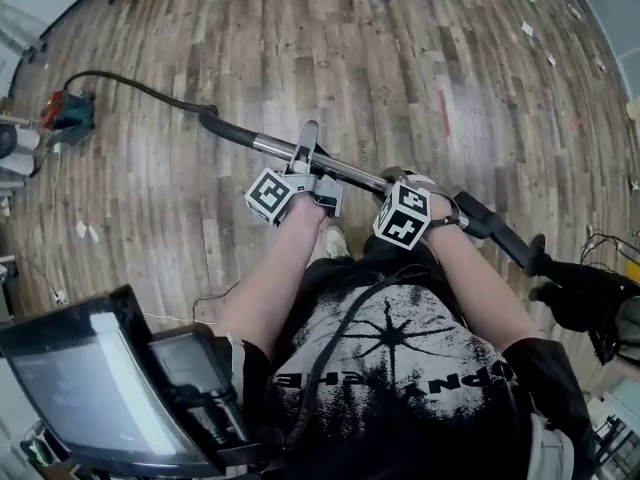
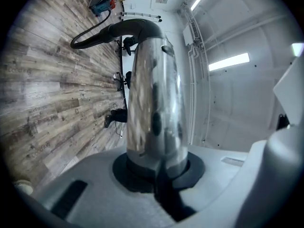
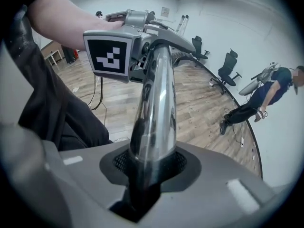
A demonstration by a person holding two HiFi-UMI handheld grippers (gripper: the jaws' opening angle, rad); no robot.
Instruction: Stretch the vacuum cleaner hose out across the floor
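Observation:
The vacuum cleaner (image 1: 68, 113) stands far left on the wood floor. Its black hose (image 1: 140, 88) curves to a black handle (image 1: 225, 128), which runs into a chrome wand tube (image 1: 350, 171) ending in a black floor head (image 1: 580, 293) at the right. My left gripper (image 1: 308, 158) is shut on the tube near the handle. My right gripper (image 1: 395, 180) grips it a little further right. In the left gripper view the tube (image 2: 152, 89) rises from the jaws (image 2: 156, 175) toward the hose (image 2: 88, 37). In the right gripper view the tube (image 3: 154, 108) fills the jaws (image 3: 142, 175).
A dark screen on a stand (image 1: 90, 388) sits at the lower left, close to my body. Cables (image 1: 610, 248) lie at the right edge. Office chairs (image 3: 228, 70) and a bending person (image 3: 266, 96) are by the far wall. Small scraps (image 1: 85, 231) lie on the floor.

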